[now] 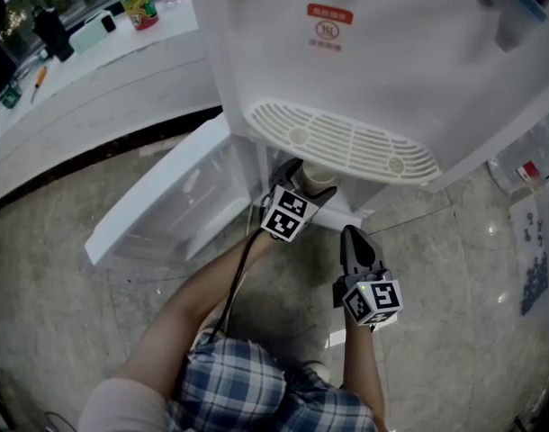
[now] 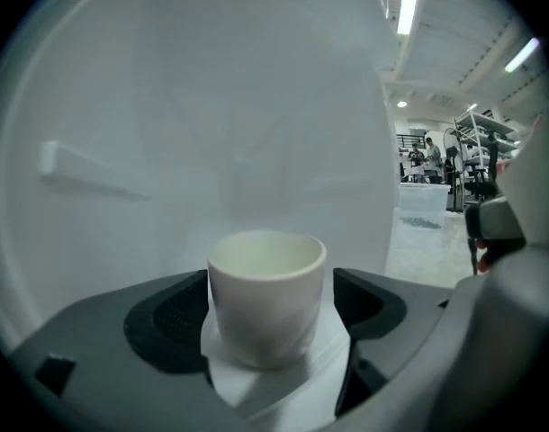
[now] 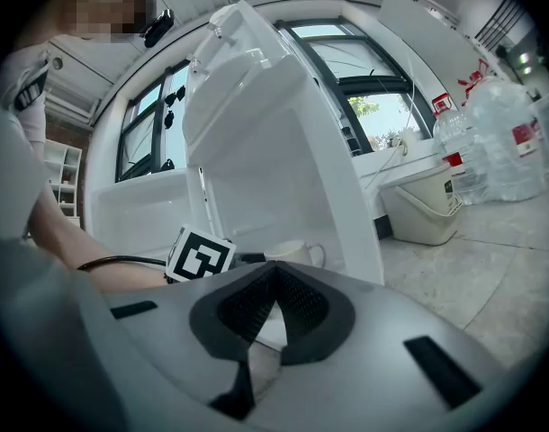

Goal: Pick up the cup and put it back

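Straddling the cup (image 2: pixel 266 286), left gripper (image 2: pixel 270 331): jaws apart, slight gap on the cup's right; cup upright on white ledge (image 2: pixel 283 385). Advised: centre, close evenly, lift straight. Right gripper (image 3: pixel 273 282): jaws together, empty, held clear

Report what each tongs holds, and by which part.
Nothing is held. The left tongs stand open around the cup, a gap showing at one jaw; it rests on the shelf. The right tongs are shut and empty.
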Motion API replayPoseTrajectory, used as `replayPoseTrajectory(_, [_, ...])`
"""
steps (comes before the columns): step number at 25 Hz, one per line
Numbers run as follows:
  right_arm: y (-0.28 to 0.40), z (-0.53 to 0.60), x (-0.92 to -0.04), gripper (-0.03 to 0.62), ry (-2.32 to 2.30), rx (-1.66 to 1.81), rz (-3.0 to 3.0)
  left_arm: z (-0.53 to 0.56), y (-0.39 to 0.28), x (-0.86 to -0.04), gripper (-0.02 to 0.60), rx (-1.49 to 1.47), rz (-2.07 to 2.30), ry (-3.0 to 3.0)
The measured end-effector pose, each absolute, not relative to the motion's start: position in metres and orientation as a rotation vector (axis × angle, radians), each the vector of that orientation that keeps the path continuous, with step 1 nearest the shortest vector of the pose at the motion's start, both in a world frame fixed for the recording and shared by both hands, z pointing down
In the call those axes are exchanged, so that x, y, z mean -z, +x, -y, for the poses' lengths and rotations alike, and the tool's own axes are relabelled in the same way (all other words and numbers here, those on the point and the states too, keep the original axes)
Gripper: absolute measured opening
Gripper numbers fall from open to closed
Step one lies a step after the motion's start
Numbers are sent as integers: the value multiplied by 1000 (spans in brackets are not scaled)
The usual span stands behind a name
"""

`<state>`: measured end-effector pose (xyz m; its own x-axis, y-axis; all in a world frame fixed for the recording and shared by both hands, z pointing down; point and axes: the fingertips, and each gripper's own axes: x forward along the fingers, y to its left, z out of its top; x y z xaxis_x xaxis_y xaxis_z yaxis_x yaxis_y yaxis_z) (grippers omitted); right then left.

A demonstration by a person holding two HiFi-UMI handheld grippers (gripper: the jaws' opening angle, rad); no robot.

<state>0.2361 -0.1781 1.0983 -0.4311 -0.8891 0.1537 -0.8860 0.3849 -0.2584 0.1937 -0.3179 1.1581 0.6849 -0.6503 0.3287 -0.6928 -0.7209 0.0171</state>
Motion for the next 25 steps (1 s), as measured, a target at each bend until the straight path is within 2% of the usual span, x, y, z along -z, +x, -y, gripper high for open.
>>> replayPoseTrajectory(17, [243, 172, -1077, 17, -1697, 390, -2580, 250, 161, -1098, 405, -352, 1143, 2762])
replayPoseTrajectory(18, [244, 170, -1073, 17, -1706, 369, -2580, 241, 160, -1092, 331, -350, 1135, 2777])
replayPoseTrajectory(19, [246, 167, -1069, 17, -1716, 354, -2580, 234, 158, -1085, 195, -351, 1133, 2796])
replayPoseTrajectory(21, [250, 163, -1060, 17, -1737, 348, -2567, 222, 153, -1067, 76, -347, 1107, 2843])
replayPoseTrajectory(22, [252, 160, -1055, 17, -1743, 356, -2560, 216, 152, -1057, 52, -342, 1077, 2871])
replayPoseTrajectory(25, [252, 151, -1035, 17, -1748, 398, -2546, 198, 149, -1028, 32, -347, 980, 2942])
